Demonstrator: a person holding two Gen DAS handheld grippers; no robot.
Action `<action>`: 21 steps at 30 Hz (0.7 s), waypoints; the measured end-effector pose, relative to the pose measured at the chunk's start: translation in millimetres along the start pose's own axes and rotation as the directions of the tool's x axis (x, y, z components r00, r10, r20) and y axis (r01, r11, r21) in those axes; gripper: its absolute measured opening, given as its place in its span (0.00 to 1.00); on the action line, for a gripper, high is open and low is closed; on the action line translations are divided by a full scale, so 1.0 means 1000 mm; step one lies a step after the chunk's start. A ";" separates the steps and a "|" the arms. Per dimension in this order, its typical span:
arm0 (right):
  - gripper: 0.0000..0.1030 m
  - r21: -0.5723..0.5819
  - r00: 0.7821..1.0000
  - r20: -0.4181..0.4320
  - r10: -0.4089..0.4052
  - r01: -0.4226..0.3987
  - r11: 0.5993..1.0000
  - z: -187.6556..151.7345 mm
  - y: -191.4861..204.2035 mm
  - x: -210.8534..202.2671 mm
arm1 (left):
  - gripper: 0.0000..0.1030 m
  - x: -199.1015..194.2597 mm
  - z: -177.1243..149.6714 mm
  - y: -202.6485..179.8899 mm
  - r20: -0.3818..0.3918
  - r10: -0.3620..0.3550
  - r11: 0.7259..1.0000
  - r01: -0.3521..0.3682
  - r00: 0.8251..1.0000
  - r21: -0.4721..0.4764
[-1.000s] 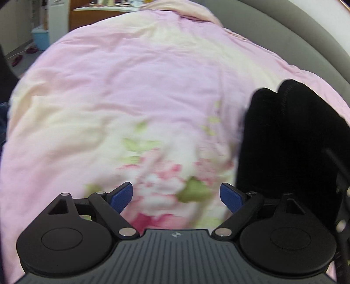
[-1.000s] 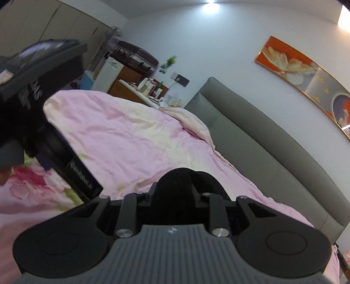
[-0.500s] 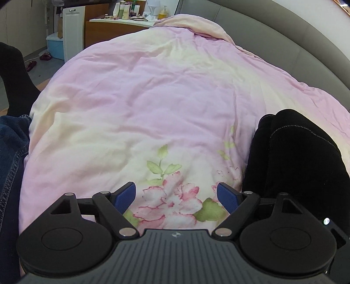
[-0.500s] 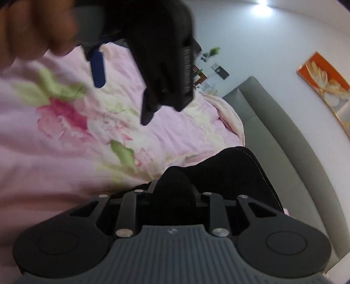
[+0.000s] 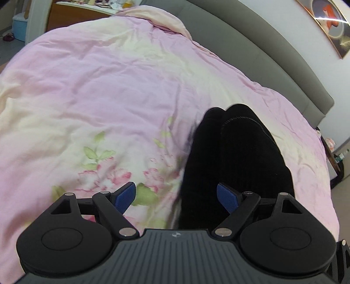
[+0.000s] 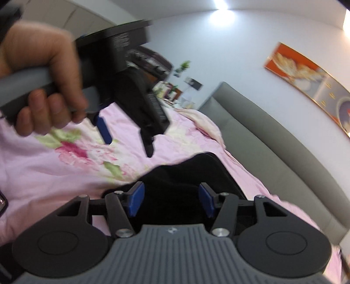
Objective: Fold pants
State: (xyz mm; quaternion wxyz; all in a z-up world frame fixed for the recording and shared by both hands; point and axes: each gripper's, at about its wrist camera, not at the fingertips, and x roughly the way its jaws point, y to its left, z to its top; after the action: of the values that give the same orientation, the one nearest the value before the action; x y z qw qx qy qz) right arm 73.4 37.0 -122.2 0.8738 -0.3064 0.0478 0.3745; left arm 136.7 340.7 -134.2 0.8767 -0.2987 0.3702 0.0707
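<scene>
Black pants (image 5: 236,157) lie folded in a long bundle on the pink floral duvet (image 5: 109,91). My left gripper (image 5: 176,197) is open above the bundle's near left edge, its right pad over the black cloth, holding nothing. In the right wrist view the pants (image 6: 192,172) lie just beyond my right gripper (image 6: 171,202), which is open with the cloth between and past its pads. The left gripper (image 6: 129,142), held in a hand, hovers open above the duvet (image 6: 54,174) to the upper left.
A grey padded headboard (image 5: 262,52) runs along the far side of the bed; it also shows in the right wrist view (image 6: 273,139). A wooden dresser (image 5: 76,15) with small items stands beyond the bed's far end. An orange picture (image 6: 306,74) hangs on the wall.
My right gripper has opened and let go of the pants. My left gripper has shifted right, over the bundle's near edge, and stays open.
</scene>
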 end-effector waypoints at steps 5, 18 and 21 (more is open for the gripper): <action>0.50 0.165 0.998 -0.043 -0.055 0.061 0.984 -0.012 -0.052 -0.014 | 0.96 0.015 -0.012 -0.015 -0.099 -0.093 0.996 0.093 0.991 -0.008; 0.11 0.358 0.982 -0.148 0.119 -0.059 0.932 -0.027 -0.076 0.020 | 0.98 0.033 -0.022 0.010 -0.177 -0.312 0.920 0.250 0.933 -0.301; 0.11 0.261 0.969 -0.157 0.188 -0.143 0.955 -0.023 -0.051 0.024 | 1.00 0.036 -0.021 0.010 -0.178 -0.309 0.920 0.246 0.934 -0.306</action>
State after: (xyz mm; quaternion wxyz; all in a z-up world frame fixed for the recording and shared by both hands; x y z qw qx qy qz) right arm 129.2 11.9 -122.4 0.8626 -0.2226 0.1987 0.4085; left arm 146.0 333.2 -175.9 0.7800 -0.4748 0.4059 -0.0372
